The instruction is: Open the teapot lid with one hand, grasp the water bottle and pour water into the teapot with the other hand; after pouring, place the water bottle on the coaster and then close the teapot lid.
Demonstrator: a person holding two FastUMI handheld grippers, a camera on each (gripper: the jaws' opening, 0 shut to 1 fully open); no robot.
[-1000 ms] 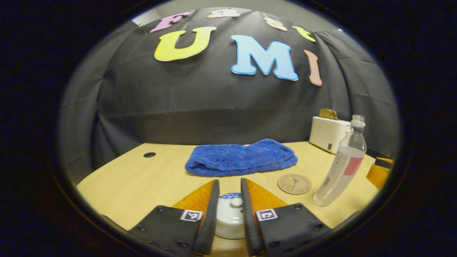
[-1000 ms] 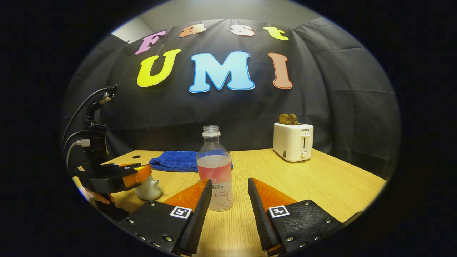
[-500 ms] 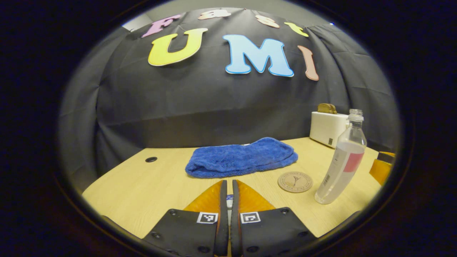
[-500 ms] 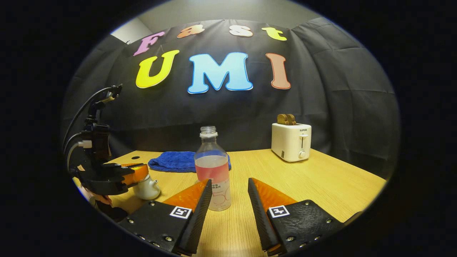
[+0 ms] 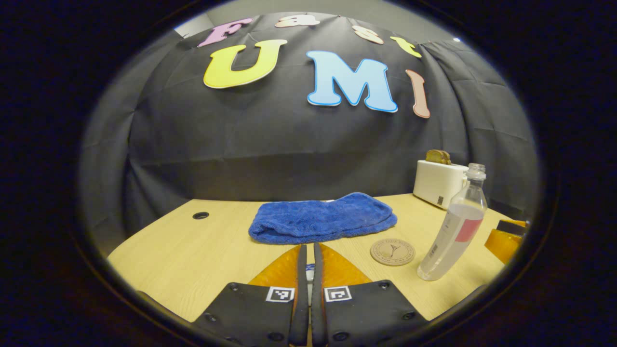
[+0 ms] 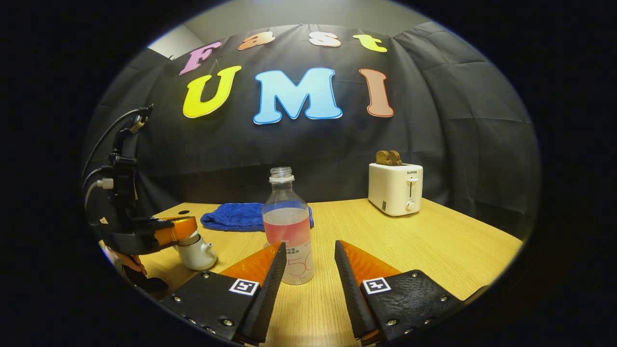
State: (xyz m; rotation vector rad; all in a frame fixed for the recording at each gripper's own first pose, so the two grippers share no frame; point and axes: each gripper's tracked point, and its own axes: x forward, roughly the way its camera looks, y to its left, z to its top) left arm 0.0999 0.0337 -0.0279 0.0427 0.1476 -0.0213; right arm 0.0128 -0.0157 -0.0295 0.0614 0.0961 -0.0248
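My left gripper (image 5: 307, 248) is shut on the knob of the teapot lid (image 5: 309, 273), of which a white sliver shows between the fingers. From the right gripper view, that left gripper (image 6: 179, 230) hovers over the white teapot (image 6: 196, 254), holding the lid just at its top. Whether the lid is clear of the pot I cannot tell. The uncapped water bottle (image 6: 288, 236), about half full with a pink label, stands just beyond the fingertips of my open right gripper (image 6: 308, 246). A round coaster (image 5: 392, 252) lies to the left of the bottle (image 5: 453, 231).
A folded blue towel (image 5: 320, 217) lies mid-table. A white toaster (image 6: 395, 188) with bread in it stands at the back right. A cable hole (image 5: 200, 215) sits in the wooden table (image 6: 434, 241) at the far left. A hand (image 6: 127, 262) holds the left gripper.
The left gripper went from open around the lid knob to shut on it, then rose slightly. The right gripper stayed open near the bottle.
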